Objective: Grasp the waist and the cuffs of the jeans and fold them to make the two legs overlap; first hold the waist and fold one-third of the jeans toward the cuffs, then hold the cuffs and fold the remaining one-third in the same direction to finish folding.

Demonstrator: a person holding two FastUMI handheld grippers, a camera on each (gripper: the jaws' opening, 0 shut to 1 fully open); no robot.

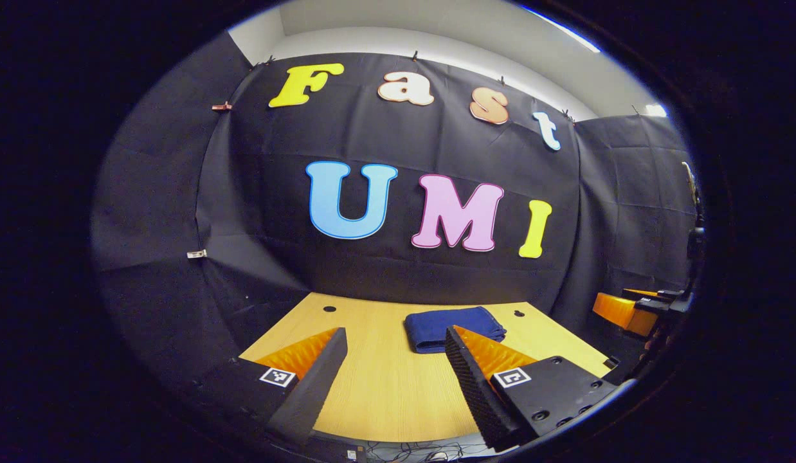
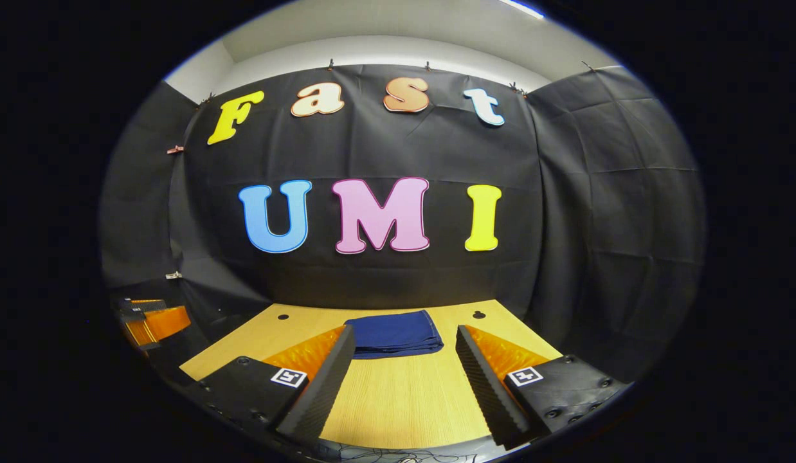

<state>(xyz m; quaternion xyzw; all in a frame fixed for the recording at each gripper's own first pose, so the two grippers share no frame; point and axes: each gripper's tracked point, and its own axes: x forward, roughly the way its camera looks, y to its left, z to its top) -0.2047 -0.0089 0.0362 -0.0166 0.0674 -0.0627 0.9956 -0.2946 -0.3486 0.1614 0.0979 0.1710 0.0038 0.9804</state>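
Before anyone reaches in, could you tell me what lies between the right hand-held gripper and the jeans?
Bare wooden table separates the open right hand-held gripper from the folded jeans, per the right gripper view.

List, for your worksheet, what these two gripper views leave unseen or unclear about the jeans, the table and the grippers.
- Jeans: both views show a small compact blue bundle; waist, cuffs and layer count are too small to tell.
- Jeans' near corner in the left gripper view: covered by the left gripper's finger.
- Table: near edge hidden behind the right gripper.
- Other gripper: cut off at the edge.

A recording booth: black cloth walls [image 2: 616,193] clipped up around a bare wooden table [image 2: 398,399].
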